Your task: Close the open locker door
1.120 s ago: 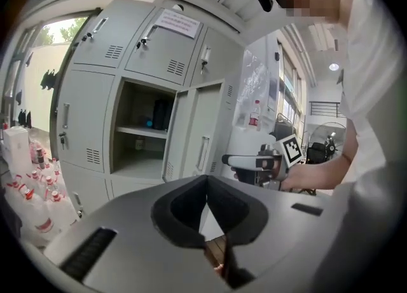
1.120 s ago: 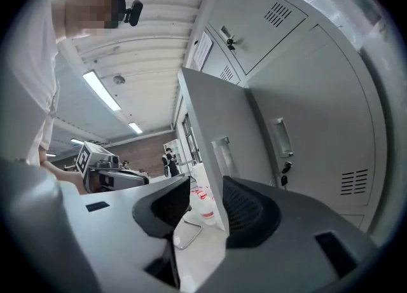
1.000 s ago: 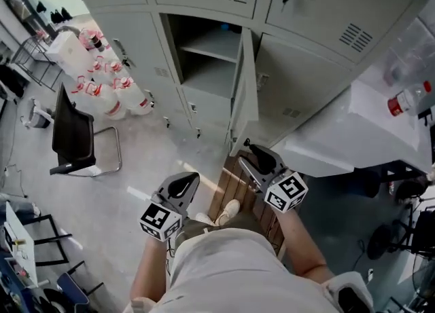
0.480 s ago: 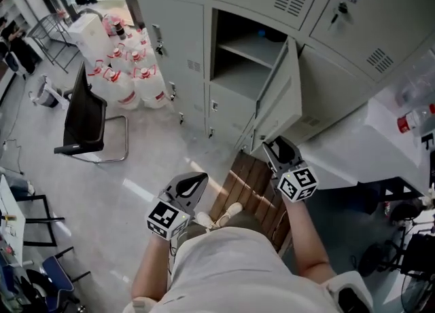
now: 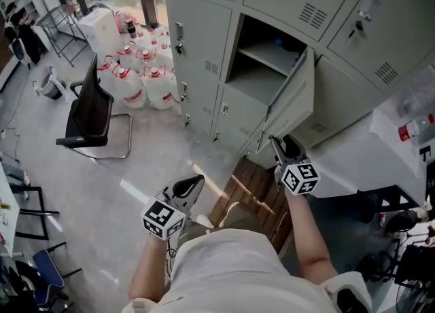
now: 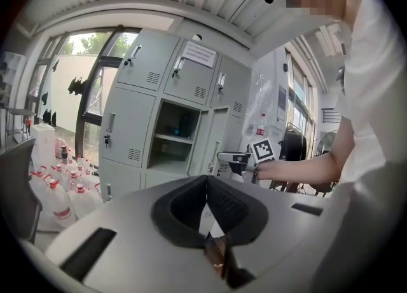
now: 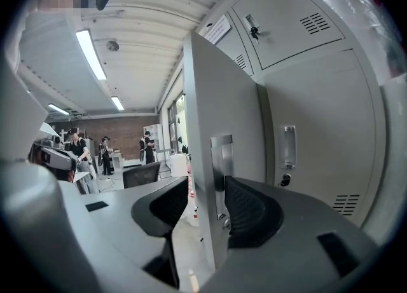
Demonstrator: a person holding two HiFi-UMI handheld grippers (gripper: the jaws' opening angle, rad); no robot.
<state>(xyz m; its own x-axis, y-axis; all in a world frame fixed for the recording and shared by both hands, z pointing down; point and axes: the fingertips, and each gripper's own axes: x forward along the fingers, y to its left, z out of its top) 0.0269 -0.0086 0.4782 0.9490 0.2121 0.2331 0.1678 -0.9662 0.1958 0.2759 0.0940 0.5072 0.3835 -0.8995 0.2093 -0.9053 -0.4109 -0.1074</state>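
The open locker door (image 5: pixel 296 98) is grey and swings out from an open compartment (image 5: pixel 268 57) with a shelf. My right gripper (image 5: pixel 280 144) is at the door's lower free edge. In the right gripper view the door edge (image 7: pixel 222 95) with its metal handle plate (image 7: pixel 221 158) stands between the jaws of the right gripper (image 7: pixel 206 209). The jaws are closing and the pads lie against both faces. My left gripper (image 5: pixel 192 184) hangs low at the left, shut and empty, away from the lockers. The left gripper (image 6: pixel 206 180) faces the open compartment (image 6: pixel 175 133).
Closed grey lockers (image 5: pixel 200 40) flank the open one. Several water jugs (image 5: pixel 139 77) and a black chair (image 5: pixel 92 111) stand at the left. A wooden slatted board (image 5: pixel 255 189) lies under the person's feet. A white table (image 5: pixel 367 162) is at the right.
The lockers have shifted right in the head view. The right gripper has stayed at the door's lower free edge, and the door now shows its face at an angle. The left gripper has hardly moved.
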